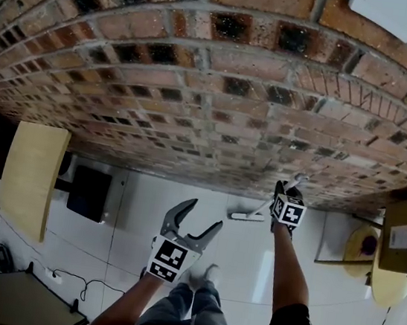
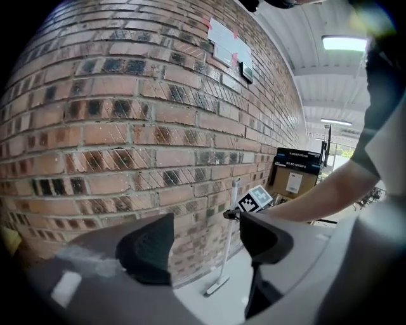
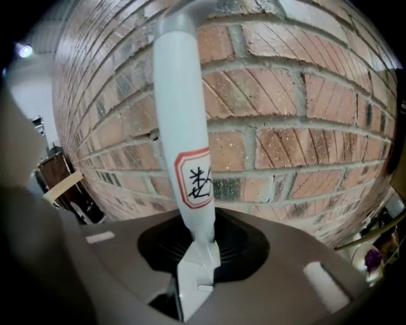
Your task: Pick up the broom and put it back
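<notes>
The white broom (image 1: pixel 250 213) stands with its head on the pale floor at the foot of the brick wall (image 1: pixel 214 84), its thin handle slanting up to my right gripper (image 1: pixel 290 189). That gripper is shut on the top of the handle (image 3: pixel 184 127), which carries a red-bordered label and fills the right gripper view between the pads (image 3: pixel 200 244). My left gripper (image 1: pixel 204 214) hangs lower and to the left, its jaws apart with nothing between them. In the left gripper view the broom (image 2: pixel 228 244) leans by the wall beyond the open left gripper (image 2: pixel 203 238).
A yellow board (image 1: pixel 32 175) and a black box (image 1: pixel 88 193) stand at the left by the wall. A cardboard box (image 1: pixel 402 238) and a round yellow object (image 1: pixel 360 248) sit at the right. Cables and a power strip (image 1: pixel 52 274) lie at lower left. My feet (image 1: pixel 199 274) are below.
</notes>
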{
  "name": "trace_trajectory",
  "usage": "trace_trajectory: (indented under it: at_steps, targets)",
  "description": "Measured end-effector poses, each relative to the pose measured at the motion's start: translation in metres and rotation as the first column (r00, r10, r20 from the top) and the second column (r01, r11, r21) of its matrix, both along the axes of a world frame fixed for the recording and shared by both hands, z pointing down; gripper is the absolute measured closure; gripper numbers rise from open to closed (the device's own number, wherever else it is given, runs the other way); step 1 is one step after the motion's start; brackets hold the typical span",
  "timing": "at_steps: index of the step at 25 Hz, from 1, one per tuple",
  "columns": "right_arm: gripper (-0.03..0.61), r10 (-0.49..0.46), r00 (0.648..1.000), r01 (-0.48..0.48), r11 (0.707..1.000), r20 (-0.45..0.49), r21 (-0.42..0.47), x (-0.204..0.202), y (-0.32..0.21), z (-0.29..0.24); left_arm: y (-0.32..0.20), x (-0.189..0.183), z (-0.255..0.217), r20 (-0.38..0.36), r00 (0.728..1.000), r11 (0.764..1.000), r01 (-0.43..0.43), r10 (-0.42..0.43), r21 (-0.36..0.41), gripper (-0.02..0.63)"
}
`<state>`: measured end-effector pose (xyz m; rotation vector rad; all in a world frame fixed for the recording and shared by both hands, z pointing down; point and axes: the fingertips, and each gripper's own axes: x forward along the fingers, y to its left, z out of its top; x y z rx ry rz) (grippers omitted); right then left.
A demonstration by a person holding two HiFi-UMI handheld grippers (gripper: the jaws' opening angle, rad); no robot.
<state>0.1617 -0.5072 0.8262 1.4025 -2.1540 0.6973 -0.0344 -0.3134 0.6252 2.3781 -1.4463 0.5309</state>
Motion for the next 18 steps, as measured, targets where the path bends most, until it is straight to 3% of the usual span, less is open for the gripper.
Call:
trace_trajectory:
  at_steps: [10, 13, 15, 18]
  targets:
    - [0.377, 0.036, 0.999, -0.037, 0.999, 0.036, 0.019, 0.005, 0.012, -0.026, 0.003, 0.005, -0.003, -0.021, 1.000, 1.000, 0.003, -0.003, -0.002, 0.287]
    - [0.302, 0.023, 0.999, -0.024, 0.999, 0.028, 0.030, 0.004, 0.029, -0.039, 0.005, 0.007, -0.008, -0.028, 1.000, 1.000, 0.004, -0.004, 0.008, 0.287]
    - [0.241, 0.001, 1.000, -0.001, 0.999, 0.016, 0.050, 0.001, 0.044, -0.052, 0.006, 0.007, -0.014, -0.037, 0.999, 1.000, 0.008, -0.008, 0.017, 0.287]
    - [0.225, -0.020, 1.000, 0.019, 0.994, 0.013, 0.109, -0.002, 0.066, -0.081, 0.009, 0.007, -0.027, -0.050, 0.999, 0.999, 0.013, -0.011, 0.046, 0.287]
